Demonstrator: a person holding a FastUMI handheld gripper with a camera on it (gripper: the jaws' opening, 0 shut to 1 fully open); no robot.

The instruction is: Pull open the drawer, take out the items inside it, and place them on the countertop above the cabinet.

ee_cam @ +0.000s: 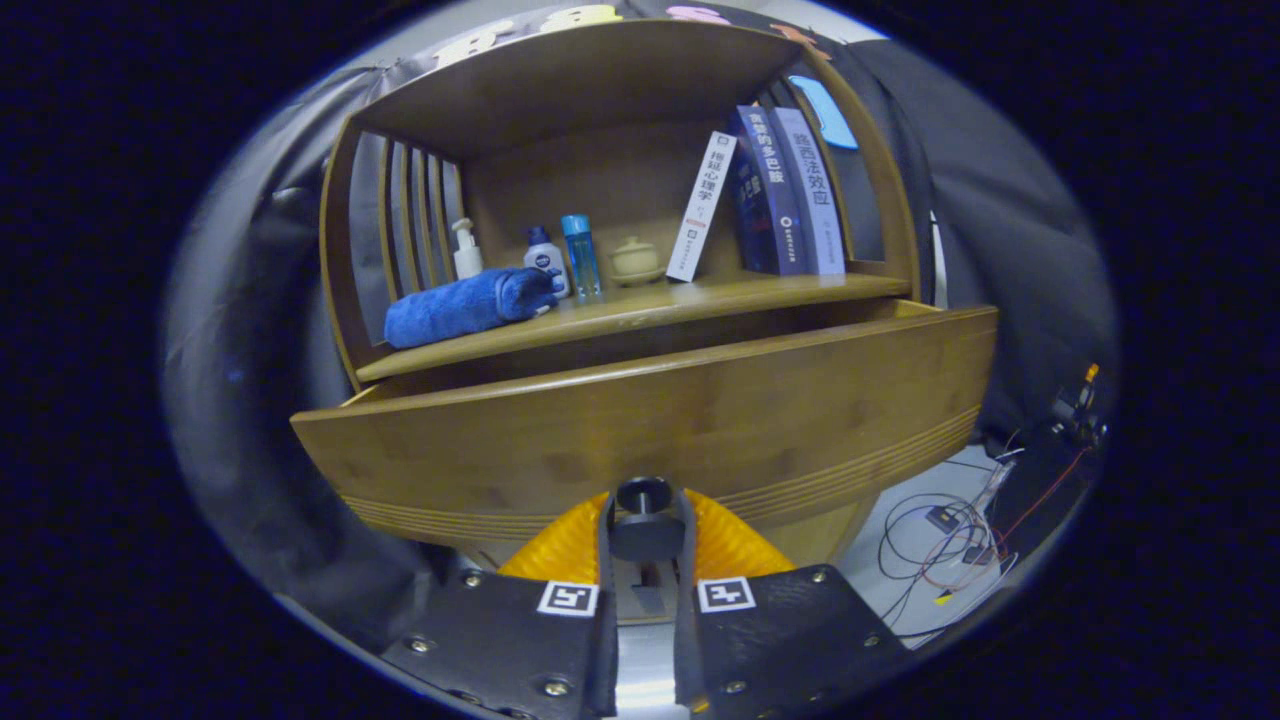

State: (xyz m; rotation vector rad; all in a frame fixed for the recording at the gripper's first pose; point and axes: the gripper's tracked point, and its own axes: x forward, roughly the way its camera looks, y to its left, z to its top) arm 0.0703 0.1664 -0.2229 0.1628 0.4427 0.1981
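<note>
The gripper (645, 525) has both fingers closed on the dark round knob (644, 497) of the drawer (640, 430), the knob sitting squarely between them at about 12 o'clock from the fingertips, so the grasp looks centred and firm. The drawer front already stands out from the cabinet (620, 70), its right end further forward than its left, and a dark gap shows between its top edge and the countertop (640, 305) above. The step in hand, as I judge it, is the pull, and it is only partly done: the inside of the drawer is hidden behind the tall front, so the items to be taken out cannot be seen from here. To do it well, keep the pull straight back along the drawer's run and level, not down or sideways, since the knob is small and the fingers could slide off its stem. Draw until the opening is wide enough to reach in from above, and stop before the drawer leaves its runners. The countertop is crowded toward 10 o'clock by a rolled blue towel (465, 305), small bottles (560, 258) and a little lidded pot (635, 260), with books (770, 195) at 1 o'clock; the bare strip of shelf in front of the pot and books looks the safest landing place
</note>
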